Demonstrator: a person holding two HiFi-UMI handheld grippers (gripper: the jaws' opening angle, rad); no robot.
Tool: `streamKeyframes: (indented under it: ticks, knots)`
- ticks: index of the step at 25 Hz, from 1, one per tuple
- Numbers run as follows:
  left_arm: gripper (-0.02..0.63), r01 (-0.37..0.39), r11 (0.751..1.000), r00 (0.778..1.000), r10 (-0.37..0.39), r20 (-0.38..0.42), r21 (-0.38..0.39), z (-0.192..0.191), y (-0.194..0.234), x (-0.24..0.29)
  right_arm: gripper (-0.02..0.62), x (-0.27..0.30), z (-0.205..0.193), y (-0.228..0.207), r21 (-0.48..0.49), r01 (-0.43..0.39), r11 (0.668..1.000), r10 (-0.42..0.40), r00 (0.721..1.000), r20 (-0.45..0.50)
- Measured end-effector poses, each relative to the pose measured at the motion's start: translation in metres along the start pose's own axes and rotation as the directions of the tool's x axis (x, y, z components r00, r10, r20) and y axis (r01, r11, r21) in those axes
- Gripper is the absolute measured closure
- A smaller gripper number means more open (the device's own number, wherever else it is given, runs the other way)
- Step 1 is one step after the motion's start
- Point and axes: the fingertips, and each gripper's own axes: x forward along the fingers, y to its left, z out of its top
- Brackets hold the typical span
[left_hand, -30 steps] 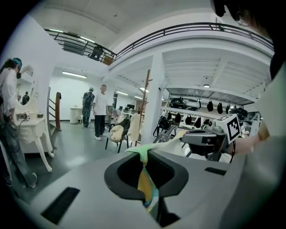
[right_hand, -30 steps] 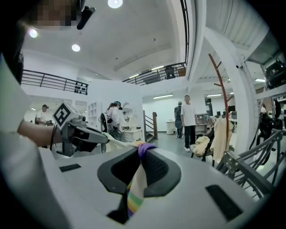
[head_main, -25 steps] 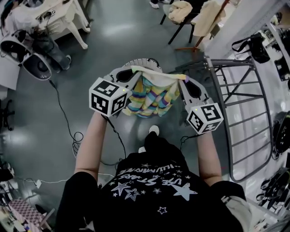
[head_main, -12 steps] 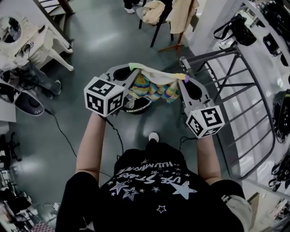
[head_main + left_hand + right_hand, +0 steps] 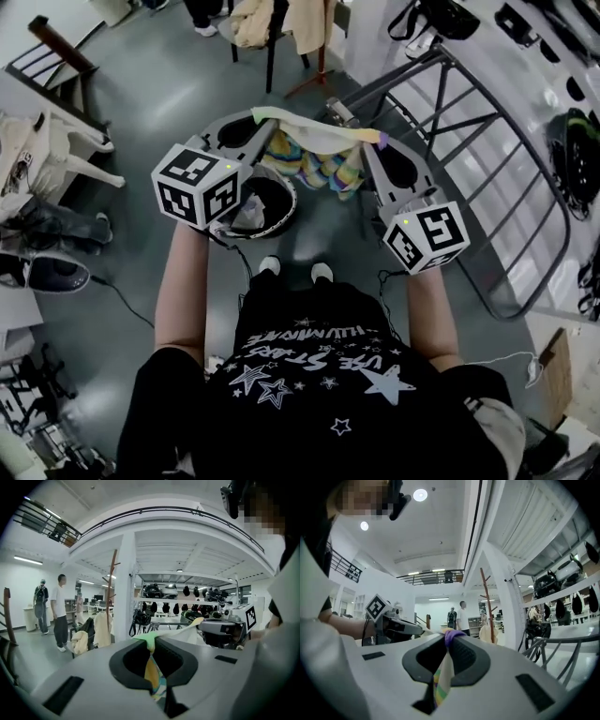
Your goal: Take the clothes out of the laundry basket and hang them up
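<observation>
Garment [image 5: 317, 161] between left tool [image 5: 263, 115] and right tool [image 5: 379, 140]

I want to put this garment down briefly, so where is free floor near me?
Bare floor lies left of the laundry basket, up to the white chair. The right side is crowded: the drying rack stands there. Ahead, a chair draped with clothes blocks the way.

The garment [image 5: 317, 150] is held between the left claw [image 5: 257, 118] and right claw [image 5: 379, 140], above the basket [image 5: 292, 202]; the rack [image 5: 487, 178] stands right.
</observation>
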Motion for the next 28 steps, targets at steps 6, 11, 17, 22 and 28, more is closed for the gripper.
streamKeyframes:
  ticks: [6, 11, 17, 22, 28]
  knots:
    - [0.574, 0.226, 0.971, 0.973, -0.222, -0.060, 0.073, -0.004, -0.005, 0.046, 0.568, -0.021, 0.001, -0.014, -0.065, 0.258, 0.964, -0.261, 0.965, -0.038]
    - [0.574, 0.440, 0.885, 0.898, -0.431, -0.090, 0.153, 0.005, -0.051, 0.075, 0.566, -0.075, 0.004, -0.023, -0.099, 0.483, 0.870, -0.488, 0.873, -0.025]
    - [0.574, 0.561, 0.778, 0.824, -0.558, -0.099, 0.283, 0.032, -0.079, 0.075, 0.566, -0.108, 0.021, -0.004, -0.106, 0.663, 0.741, -0.663, 0.748, 0.040]
    - [0.574, 0.583, 0.741, 0.802, -0.590, -0.090, 0.335, 0.045, -0.085, 0.075, 0.566, -0.113, 0.030, 0.003, -0.107, 0.710, 0.696, -0.706, 0.704, 0.082]
    - [0.574, 0.586, 0.741, 0.797, -0.600, -0.067, 0.329, 0.086, -0.093, 0.115, 0.566, -0.112, 0.062, -0.037, -0.115, 0.725, 0.679, -0.712, 0.689, 0.137]
